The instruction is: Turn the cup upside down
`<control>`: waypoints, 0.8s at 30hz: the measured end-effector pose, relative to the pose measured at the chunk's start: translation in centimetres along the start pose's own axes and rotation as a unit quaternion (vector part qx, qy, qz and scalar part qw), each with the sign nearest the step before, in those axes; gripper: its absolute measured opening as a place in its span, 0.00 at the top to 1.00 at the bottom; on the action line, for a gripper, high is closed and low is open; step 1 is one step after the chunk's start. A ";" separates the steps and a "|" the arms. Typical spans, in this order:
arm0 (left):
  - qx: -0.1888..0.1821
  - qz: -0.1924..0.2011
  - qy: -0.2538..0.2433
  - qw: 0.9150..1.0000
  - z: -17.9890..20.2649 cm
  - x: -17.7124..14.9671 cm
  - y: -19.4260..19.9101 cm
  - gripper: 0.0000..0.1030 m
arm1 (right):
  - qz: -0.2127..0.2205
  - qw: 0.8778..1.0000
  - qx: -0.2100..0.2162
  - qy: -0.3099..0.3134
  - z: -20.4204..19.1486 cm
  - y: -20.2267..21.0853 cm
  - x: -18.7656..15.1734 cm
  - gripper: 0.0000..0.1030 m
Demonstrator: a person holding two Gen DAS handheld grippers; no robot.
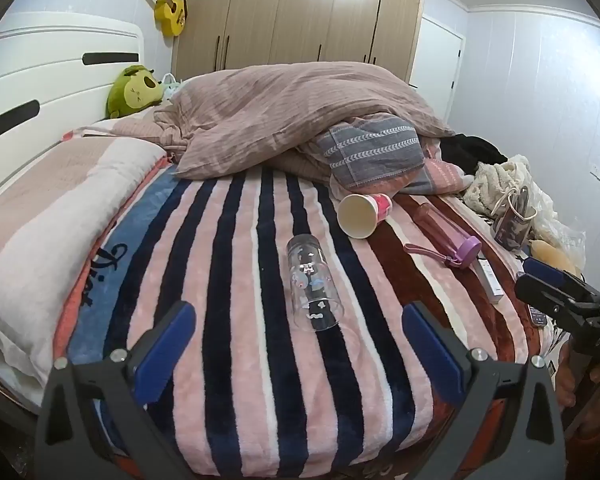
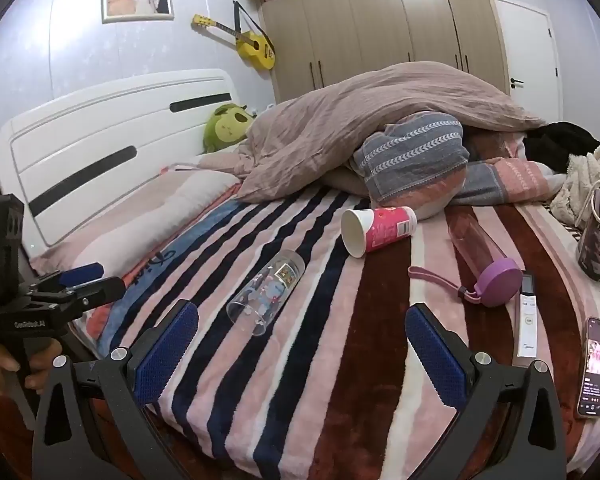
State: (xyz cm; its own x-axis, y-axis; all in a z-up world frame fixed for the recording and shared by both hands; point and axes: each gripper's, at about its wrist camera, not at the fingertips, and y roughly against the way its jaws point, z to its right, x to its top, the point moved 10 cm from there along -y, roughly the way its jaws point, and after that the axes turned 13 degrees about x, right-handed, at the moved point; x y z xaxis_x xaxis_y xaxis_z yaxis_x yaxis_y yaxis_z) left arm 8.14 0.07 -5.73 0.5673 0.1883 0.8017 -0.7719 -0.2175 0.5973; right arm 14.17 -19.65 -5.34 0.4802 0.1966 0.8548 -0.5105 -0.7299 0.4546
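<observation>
- The job had not started. No cup was held, and no cup stood upside down.
- A paper cup [image 2: 376, 232] with a pink outside lay on its side on the striped blanket [image 2: 340, 360] of the bed. In the right wrist view it was at about 12 o'clock from the right gripper [image 2: 302, 344], and well apart from it. Its open mouth faced back toward the camera.
- A see-through glass cup [image 2: 266, 292] with little pictures on it also lay on its side. It was at about 11 o'clock in that view and nearer to the gripper. I could not tell which of the two cups the job meant.
- In the left wrist view, the glass cup [image 1: 314, 284] lay at 12 o'clock, just past the left gripper [image 1: 298, 344], and the paper cup [image 1: 362, 214] lay farther off at about 1 o'clock.
- The right gripper was spread wide with nothing between its blue pads.
- The left gripper was also spread wide and held nothing.
- A pink bottle [image 2: 480, 256] with a purple lid lay at 2 o'clock in the right view, and a phone [image 2: 596, 368] lay at 3 o'clock.
- All the work was left, I think: reach a cup, close on it, lift it, turn it mouth down, and set it on the soft blanket.
</observation>
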 end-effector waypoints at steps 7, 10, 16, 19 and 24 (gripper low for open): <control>0.001 -0.002 -0.002 1.000 0.1 -0.1 0.0 0.01 | -0.004 1.000 0.002 -0.004 0.0 0.0 -0.1 0.00; 0.001 -0.003 -0.002 1.000 0.1 -0.1 -0.1 0.01 | -0.003 1.000 0.002 -0.003 -0.1 0.1 0.0 0.00; 0.001 -0.003 -0.002 1.000 0.1 -0.1 -0.1 0.01 | -0.005 1.000 0.002 -0.005 0.0 0.0 -0.1 0.00; 0.001 -0.003 -0.002 1.000 0.1 -0.1 0.0 0.01 | -0.004 1.000 0.002 -0.005 0.0 0.1 0.0 0.00; 0.000 -0.004 -0.002 1.000 0.1 -0.1 -0.1 0.01 | -0.002 1.000 0.005 -0.003 -0.2 -0.2 0.1 0.00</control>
State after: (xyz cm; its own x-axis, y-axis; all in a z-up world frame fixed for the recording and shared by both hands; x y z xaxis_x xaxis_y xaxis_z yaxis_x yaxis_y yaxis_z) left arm 8.14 -0.03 -5.85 0.5739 0.1870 0.7973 -0.7675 -0.2168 0.6033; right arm 14.15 -19.39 -5.32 0.4861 0.1950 0.8519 -0.5020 -0.7356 0.4549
